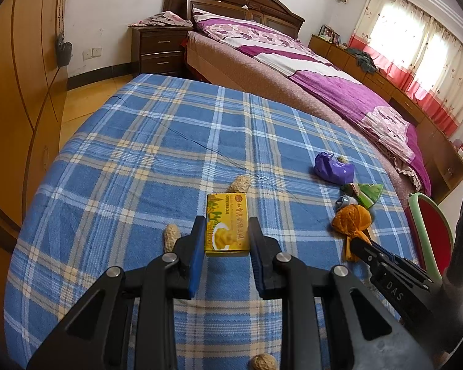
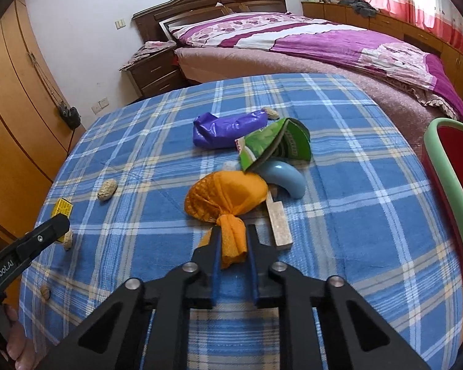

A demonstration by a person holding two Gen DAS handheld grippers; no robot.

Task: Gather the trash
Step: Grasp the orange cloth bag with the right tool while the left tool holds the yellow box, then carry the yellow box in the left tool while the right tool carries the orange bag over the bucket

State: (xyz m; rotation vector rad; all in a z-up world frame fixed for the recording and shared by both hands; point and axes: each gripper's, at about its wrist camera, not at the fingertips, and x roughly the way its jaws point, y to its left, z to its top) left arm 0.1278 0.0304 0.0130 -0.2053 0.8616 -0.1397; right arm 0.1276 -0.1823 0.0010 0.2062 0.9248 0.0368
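On the blue plaid tablecloth, my left gripper has its jaws on both sides of a small yellow box, touching its sides. The box also shows in the right wrist view. My right gripper is shut on the twisted tail of an orange mesh bag, which also shows in the left wrist view. A purple wrapper, a green packet, a grey-blue curved piece and a pale wooden block lie close by. Several peanuts are scattered on the cloth.
A red chair with a green rim stands at the table's right edge. A bed with purple bedding lies beyond the table. A wooden wardrobe is on the left, with a dark nightstand by the bed.
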